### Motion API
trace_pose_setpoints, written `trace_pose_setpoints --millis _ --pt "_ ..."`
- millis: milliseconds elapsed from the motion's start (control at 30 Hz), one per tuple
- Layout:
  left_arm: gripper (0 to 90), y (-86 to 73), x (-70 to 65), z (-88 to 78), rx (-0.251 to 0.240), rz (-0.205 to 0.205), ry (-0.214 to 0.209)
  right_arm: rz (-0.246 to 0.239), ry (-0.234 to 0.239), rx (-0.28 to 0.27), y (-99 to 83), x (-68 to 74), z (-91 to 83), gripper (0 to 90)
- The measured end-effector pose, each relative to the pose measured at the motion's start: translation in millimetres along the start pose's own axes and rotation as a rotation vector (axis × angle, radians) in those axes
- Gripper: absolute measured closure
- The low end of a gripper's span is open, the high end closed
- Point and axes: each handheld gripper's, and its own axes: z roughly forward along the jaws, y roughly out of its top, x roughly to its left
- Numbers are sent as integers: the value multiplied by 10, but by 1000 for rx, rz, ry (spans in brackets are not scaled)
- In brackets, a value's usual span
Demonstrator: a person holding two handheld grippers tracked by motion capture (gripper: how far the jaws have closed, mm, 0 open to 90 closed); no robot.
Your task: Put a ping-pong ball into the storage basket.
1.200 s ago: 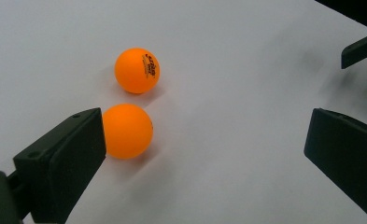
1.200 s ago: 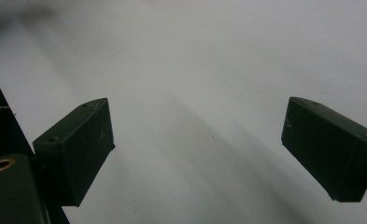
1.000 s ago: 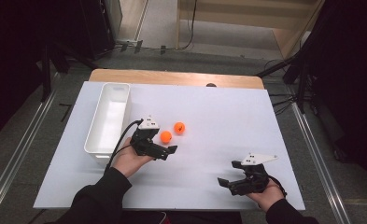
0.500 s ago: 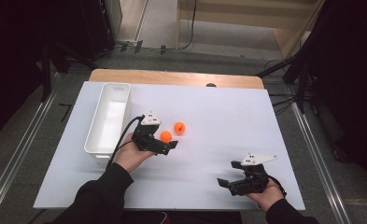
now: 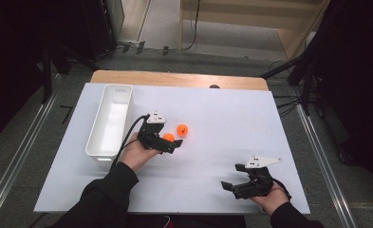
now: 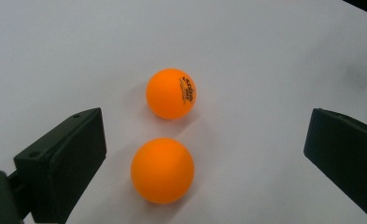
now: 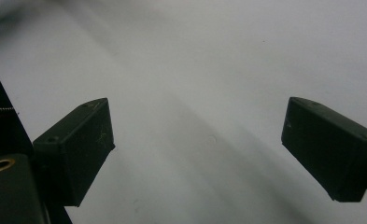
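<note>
— Where are your left fingers (image 6: pixel 204 149) right now?

— Low over the white desk (image 5: pixel 231 123), spread wide. In my left gripper view the near orange ball (image 6: pixel 162 170) sits between them, closer to the one on the left of that view, touching neither. I hold nothing.

— And the second ball?

— The far orange ball (image 6: pixel 171 93), the one with small dark print on its side, lies just beyond the first, a narrow gap of desk between them. From the high view the near ball (image 5: pixel 169 137) is right at the tips of my left gripper (image 5: pixel 163 141), and the far one (image 5: pixel 182 129) rests a little further out, towards the middle of the desk.

— What about the bin?

— The white bin (image 5: pixel 109 124) stands lengthwise along the desk's left side, just beside my left hand (image 5: pixel 135 153).

— Your right side?

— My right gripper (image 5: pixel 236 183) hovers near the desk's front edge, well apart from the balls. Its fingers (image 7: pixel 74 149) are parted wide too, with bare white desk between them.
</note>
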Motion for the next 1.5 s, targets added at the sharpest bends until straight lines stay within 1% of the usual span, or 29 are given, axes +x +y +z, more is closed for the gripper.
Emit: trace_pose_setpoints --millis 33,167,300,367,433,533,667,733,1033,1200,1233,1300,1400,1500 --pt "0 6 4 10 1 6 3 3 2 2 0 3 0 78" --pt "0 31 25 47 0 9 5 2 3 3 0 4 -1 78" --pt "0 34 30 77 -11 4 0 2 1 2 -2 1 -2 78" --pt "0 32 42 84 -23 -6 -5 0 1 0 -2 -2 -2 78" --pt "0 29 54 89 -28 -7 3 1 0 0 -1 -1 -2 78" --pt "0 18 68 108 -29 -11 13 -3 3 2 -2 1 -6 78" --pt "0 8 73 116 -22 -8 8 -4 3 3 -2 1 -6 78" --pt "0 0 68 120 -32 -10 2 -3 3 3 -2 2 -6 78" --pt "0 -61 60 179 -6 5 17 -5 3 3 0 8 1 78" --pt "0 -95 65 208 3 -1 16 -1 3 7 -2 12 -1 78" --pt "0 -109 66 219 7 4 23 -3 2 7 -3 12 0 77" --pt "0 -117 70 223 11 6 23 -6 2 5 -2 10 1 77" --pt "0 -133 74 240 19 5 31 -7 1 5 -1 12 2 78" --pt "0 -146 83 253 32 7 30 -7 3 10 -1 13 4 78"
